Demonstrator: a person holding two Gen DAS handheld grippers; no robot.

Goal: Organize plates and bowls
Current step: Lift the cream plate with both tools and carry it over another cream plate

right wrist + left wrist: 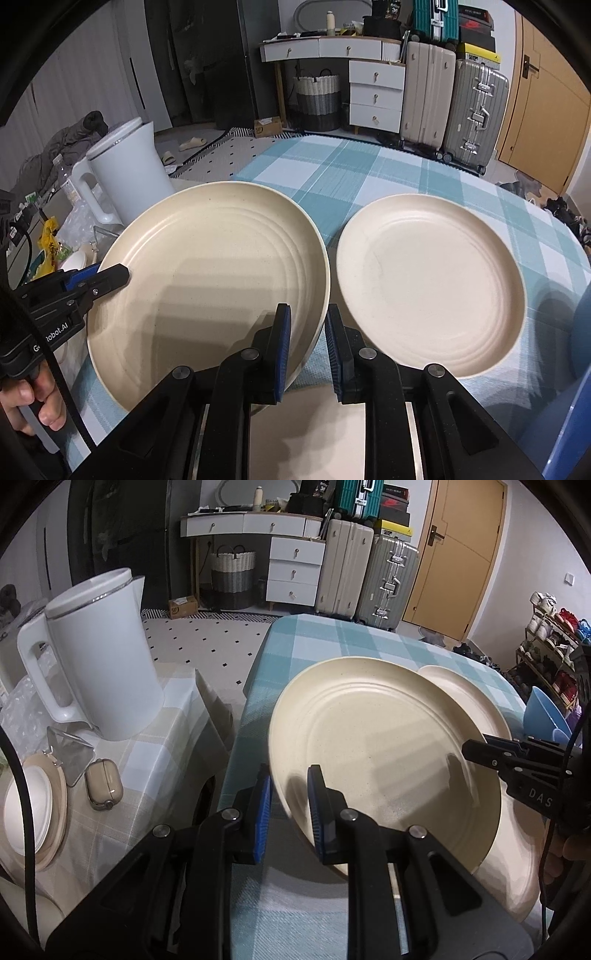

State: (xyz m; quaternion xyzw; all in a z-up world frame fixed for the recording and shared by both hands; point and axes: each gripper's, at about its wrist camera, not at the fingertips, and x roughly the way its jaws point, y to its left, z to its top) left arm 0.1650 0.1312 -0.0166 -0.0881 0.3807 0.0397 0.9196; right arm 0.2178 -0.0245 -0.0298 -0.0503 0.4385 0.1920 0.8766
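A large cream plate (384,753) (210,266) is held tilted above the blue checked table (332,166). My left gripper (290,812) straddles its left rim, one finger under and one inside, gripping it. My right gripper (308,347) clamps the opposite rim; it shows in the left wrist view (491,755) at the plate's right edge. The left gripper shows in the right wrist view (110,278). A second cream plate (428,284) lies flat on the table to the right, partly hidden behind the held plate in the left wrist view (469,698).
A white kettle (99,657) (125,173) stands on a beige side table (155,760) to the left, with a small case (103,782) and stacked white dishes (33,805). A blue bowl (543,712) sits at the far right. Another cream plate (314,439) lies under my right gripper.
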